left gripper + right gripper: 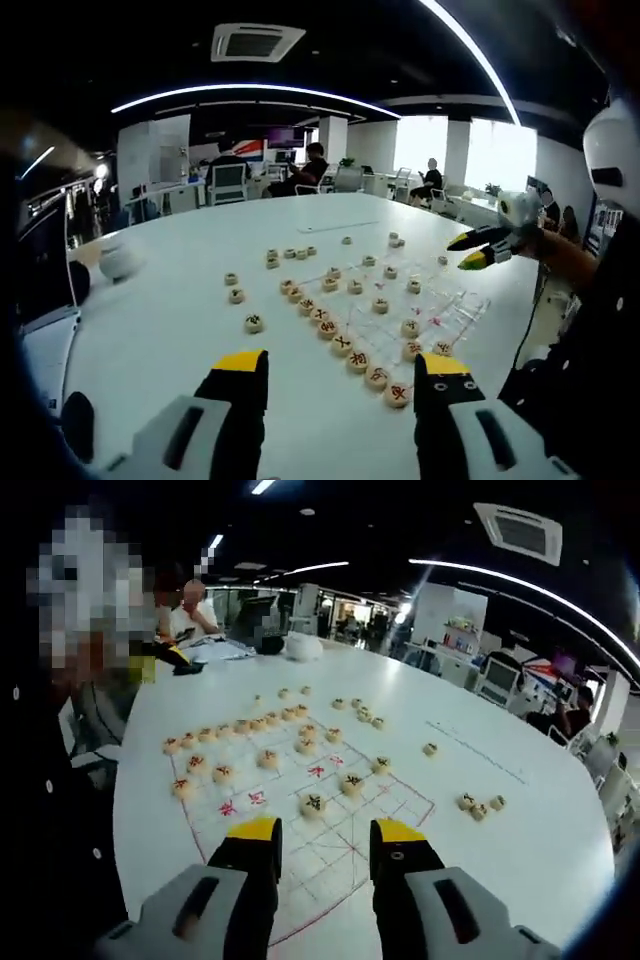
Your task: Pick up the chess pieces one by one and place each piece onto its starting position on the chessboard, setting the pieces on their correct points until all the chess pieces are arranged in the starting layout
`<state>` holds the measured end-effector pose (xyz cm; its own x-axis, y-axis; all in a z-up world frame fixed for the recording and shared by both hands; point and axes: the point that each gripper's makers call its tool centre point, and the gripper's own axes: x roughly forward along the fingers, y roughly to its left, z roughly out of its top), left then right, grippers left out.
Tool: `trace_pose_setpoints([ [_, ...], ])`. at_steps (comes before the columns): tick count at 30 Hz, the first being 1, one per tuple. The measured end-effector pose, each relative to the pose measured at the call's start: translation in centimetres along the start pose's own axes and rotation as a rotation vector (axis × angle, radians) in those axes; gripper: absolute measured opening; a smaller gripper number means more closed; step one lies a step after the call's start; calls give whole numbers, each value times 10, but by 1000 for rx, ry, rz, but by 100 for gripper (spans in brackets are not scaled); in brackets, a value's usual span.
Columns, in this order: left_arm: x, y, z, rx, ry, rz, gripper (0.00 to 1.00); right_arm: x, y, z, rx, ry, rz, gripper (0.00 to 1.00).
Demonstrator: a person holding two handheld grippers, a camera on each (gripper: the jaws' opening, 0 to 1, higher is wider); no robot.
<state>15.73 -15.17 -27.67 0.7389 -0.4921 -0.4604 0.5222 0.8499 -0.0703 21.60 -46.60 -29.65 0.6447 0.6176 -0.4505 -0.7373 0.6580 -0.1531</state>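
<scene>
A large white table carries a clear chessboard sheet with red lines. Round wooden chess pieces sit on the sheet, and more lie loose on the bare tabletop just beside it.

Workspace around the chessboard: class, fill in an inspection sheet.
Surface: large white table.
Job's things: chessboard sheet with red lines; a row of chess pieces along its far edge, others on the grid.
Clutter: three loose pieces off the board, more beyond it; white object.
Grippers: left tool open, empty; right tool open, empty.
Cables: nothing seen.
Surroundings: open office, desks, seated people.
</scene>
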Motion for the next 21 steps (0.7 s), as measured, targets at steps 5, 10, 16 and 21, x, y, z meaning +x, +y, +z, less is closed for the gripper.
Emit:
trace_pose_setpoints([
  [5, 3, -2, 3, 10, 3, -8, 60, -31, -2, -13, 141, -65, -77, 36],
  [10, 7, -6, 5, 23, 6, -26, 60, -43, -7, -18, 143, -62, -117, 35],
  [16, 5, -7, 8, 32, -4, -29, 60, -44, -14, -5, 90, -44, -101, 35],
  [21, 0, -4, 3, 23, -5, -18, 60, -29, -18, 16, 10, -24, -42, 35],
])
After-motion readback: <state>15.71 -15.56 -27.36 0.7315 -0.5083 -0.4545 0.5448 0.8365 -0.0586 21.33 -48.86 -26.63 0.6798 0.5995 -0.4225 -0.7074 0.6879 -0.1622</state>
